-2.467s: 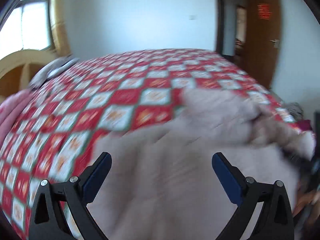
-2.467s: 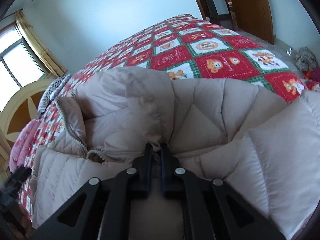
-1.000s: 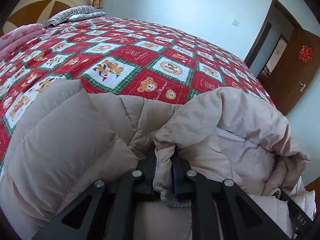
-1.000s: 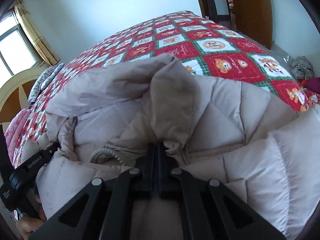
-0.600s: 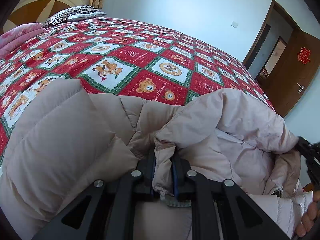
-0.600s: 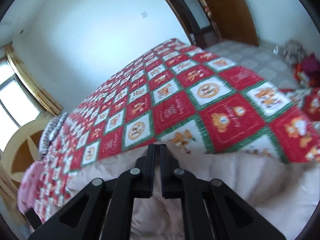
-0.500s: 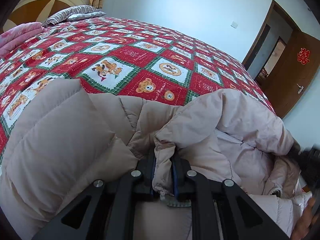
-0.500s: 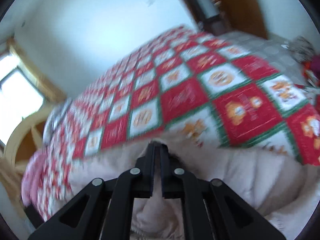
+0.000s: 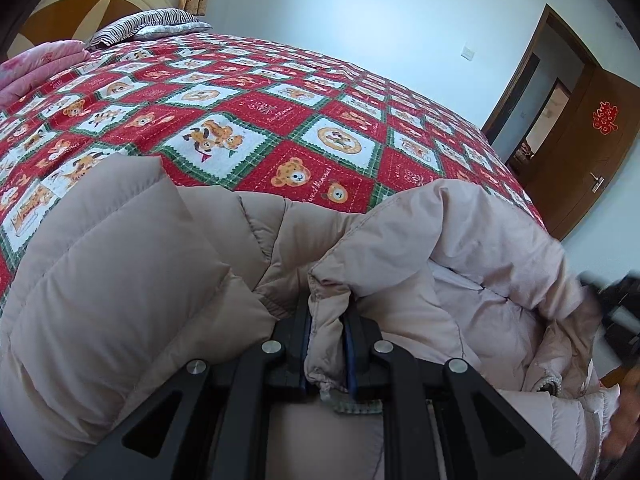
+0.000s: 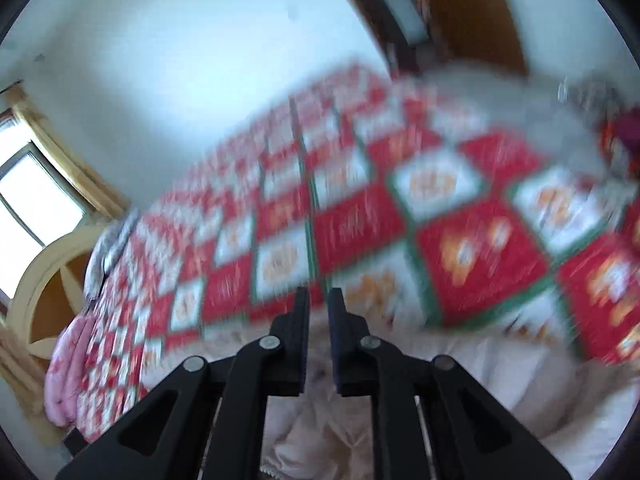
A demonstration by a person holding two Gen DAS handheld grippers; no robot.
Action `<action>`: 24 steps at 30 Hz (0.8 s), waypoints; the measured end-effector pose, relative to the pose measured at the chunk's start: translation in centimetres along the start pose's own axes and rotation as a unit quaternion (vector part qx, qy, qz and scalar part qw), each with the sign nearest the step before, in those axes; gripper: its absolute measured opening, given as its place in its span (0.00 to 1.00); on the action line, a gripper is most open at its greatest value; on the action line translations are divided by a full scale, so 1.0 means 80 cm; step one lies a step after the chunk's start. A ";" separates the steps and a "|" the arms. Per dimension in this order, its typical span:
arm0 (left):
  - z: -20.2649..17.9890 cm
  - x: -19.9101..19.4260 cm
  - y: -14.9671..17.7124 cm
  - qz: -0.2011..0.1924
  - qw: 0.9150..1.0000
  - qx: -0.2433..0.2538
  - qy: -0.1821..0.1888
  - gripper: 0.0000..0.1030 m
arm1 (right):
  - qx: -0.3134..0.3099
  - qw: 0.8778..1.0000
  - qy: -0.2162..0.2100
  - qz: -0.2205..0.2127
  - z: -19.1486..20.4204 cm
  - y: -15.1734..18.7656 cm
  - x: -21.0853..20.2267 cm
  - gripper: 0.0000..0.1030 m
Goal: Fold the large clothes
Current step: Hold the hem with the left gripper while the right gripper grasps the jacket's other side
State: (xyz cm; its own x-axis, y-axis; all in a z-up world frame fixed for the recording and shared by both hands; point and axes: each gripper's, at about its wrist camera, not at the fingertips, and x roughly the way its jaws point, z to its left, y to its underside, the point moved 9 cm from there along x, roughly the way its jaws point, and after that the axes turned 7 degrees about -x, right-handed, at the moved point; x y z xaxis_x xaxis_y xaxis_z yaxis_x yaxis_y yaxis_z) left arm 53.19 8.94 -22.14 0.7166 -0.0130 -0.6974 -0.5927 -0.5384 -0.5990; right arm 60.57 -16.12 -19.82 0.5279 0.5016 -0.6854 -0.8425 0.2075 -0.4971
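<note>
While one edge is held: a fold of the coat (image 9: 120, 264) is clamped between the jaws of the left gripper (image 9: 326, 344), near the front edge of the bed (image 9: 256, 120).
Right gripper (image 10: 319, 320): its jaws are opening, a narrow gap is seen between them, and nothing is seen in that gap; the view is blurred.
Coat: a beige padded coat is spread across the near edge of the bed, partly doubled over itself, with a raised flap (image 9: 460, 232) towards the right side.
Hand: part of a hand (image 9: 624, 412) is seen at the right edge of the left view, by a zip end (image 9: 548, 384).
Risk, slip: the padding is judged slick and springy, so the pinched fold could be pulled out of the left jaws if it is tugged hard.
Risk, unfolding: the raised flap could fall back open, since nothing is seen holding it from the right side.
Risk, misgrip: several layers could be caught at once by the right jaws, because the layers are bunched together.
Risk, slide: the coat lies at the near edge and could be dragged off it.
Surface: a red, white and green checked quilt (image 10: 480, 248) with bear pictures covers the bed.
Room: a striped pillow (image 9: 148, 24) and pink bedding (image 9: 36, 68) lie at the far left corner, by a rounded headboard (image 9: 84, 4); a brown door (image 9: 592, 152) stands open on the right, and a window (image 10: 28, 200) is seen on the left.
</note>
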 end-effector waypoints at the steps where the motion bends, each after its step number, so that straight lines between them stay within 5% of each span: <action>1: 0.001 0.000 0.000 0.000 1.000 0.000 0.001 0.14 | -0.007 0.999 -0.015 0.052 0.005 0.027 0.017 0.14; 3: 0.000 0.000 0.000 0.000 1.000 -0.001 0.002 0.14 | -0.057 0.995 0.003 0.085 0.010 0.071 0.024 0.06; 5: 0.000 -0.001 0.000 0.000 1.000 0.000 0.003 0.14 | -0.088 0.995 0.020 0.035 0.008 0.085 0.014 0.03; 10: 0.001 -0.002 0.000 0.009 1.000 -0.009 0.023 0.15 | -0.104 0.994 0.025 0.000 0.005 0.084 0.022 0.00; 15: 0.003 -0.041 -0.007 0.063 0.997 0.017 0.035 0.16 | -0.125 0.991 0.037 -0.012 0.012 0.085 0.019 0.00; 18: -0.012 -0.093 -0.035 0.005 0.998 0.052 0.036 0.26 | -0.124 0.992 0.034 -0.015 0.008 0.077 0.016 0.00; 22: -0.086 -0.118 -0.074 -0.035 0.990 0.095 0.100 0.70 | -0.126 0.991 0.035 -0.018 0.009 0.078 0.015 0.00; 24: -0.121 -0.096 -0.090 -0.033 0.987 0.107 0.112 0.71 | -0.125 0.991 0.034 -0.019 0.009 0.076 0.015 0.00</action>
State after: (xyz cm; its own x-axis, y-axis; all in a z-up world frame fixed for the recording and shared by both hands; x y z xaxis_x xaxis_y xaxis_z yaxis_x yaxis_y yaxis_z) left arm 55.49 4.78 -8.65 0.8056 -0.1825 -0.5637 -0.5887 -0.3534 -0.7270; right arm 55.97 -13.67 -23.29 0.5723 0.4386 -0.6929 -0.7730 0.0065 -0.6344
